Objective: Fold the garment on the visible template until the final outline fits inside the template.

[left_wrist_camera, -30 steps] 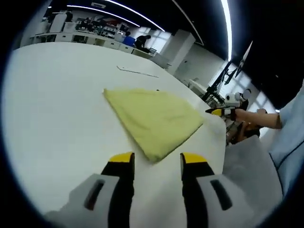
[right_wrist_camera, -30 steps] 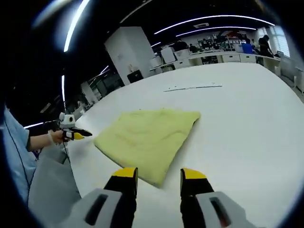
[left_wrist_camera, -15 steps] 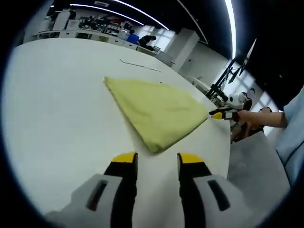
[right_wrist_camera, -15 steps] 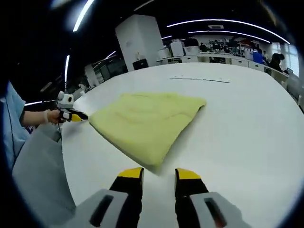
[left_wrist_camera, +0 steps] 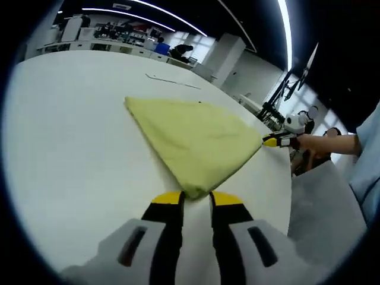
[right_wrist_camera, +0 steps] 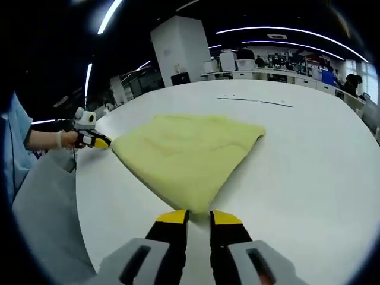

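You are working at a large white table (left_wrist_camera: 65,136), whose bare top stretches away toward a dim workshop with ceiling light strips and distant benches. On that table lies the yellow garment (left_wrist_camera: 193,139), folded flat into a rough triangle with one corner pointing at each of your hands. In the right gripper view the same garment (right_wrist_camera: 187,154) spreads across the middle of the table (right_wrist_camera: 309,172), its long edges running away from you and its near corner coming down to the jaws.

A thin dark template line (left_wrist_camera: 172,81) is drawn on the table beyond the far edge of the garment, apart from it. It also appears as a faint stroke (right_wrist_camera: 255,101) behind the garment in the right gripper view.

Your left gripper (left_wrist_camera: 196,198) sits at the near corner of the garment. Its yellow-tipped jaws are drawn close together with only a narrow slit between them, and the cloth corner meets that slit; you cannot tell whether the cloth is actually pinched.

Your right gripper (right_wrist_camera: 198,217) is in the same posture at its own corner, jaws nearly together, cloth tip right at the gap, grip uncertain.

Each gripper also appears small in the other's view, held in your hand at the table edge with its yellow tip at the garment's side corner.
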Tool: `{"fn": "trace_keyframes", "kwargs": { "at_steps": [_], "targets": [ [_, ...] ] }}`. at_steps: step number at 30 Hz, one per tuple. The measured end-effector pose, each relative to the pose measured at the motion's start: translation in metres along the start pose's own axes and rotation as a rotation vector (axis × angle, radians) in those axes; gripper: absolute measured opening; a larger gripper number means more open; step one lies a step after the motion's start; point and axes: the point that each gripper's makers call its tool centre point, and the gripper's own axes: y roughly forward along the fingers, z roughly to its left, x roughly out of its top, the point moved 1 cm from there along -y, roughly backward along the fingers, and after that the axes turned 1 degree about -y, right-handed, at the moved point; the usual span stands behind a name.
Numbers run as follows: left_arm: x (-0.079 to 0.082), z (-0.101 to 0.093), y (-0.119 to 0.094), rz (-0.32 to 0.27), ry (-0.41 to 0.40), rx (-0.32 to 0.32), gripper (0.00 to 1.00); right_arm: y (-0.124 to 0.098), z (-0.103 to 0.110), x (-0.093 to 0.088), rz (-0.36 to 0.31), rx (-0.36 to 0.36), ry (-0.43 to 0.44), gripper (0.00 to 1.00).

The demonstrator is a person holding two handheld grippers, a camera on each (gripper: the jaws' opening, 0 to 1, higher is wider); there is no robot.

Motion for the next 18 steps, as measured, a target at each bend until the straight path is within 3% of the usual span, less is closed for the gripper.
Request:
{"fn": "trace_keyframes", "kwargs": {
  "at_steps": [3, 6, 18],
  "targets": [
    [0.000, 0.001, 0.000, -0.004, -0.008, -0.009, 0.00, 0.001, 0.000, 0.000, -0.002, 0.001, -0.005, 0.04],
    [0.001, 0.000, 0.000, -0.008, -0.012, -0.009, 0.00, 0.001, 0.001, 0.001, -0.006, 0.004, -0.010, 0.00],
    [-0.003, 0.002, -0.014, -0.016, -0.035, -0.004, 0.00, -0.006, 0.005, 0.003, -0.006, 0.020, -0.002, 0.00]
  ]
}}
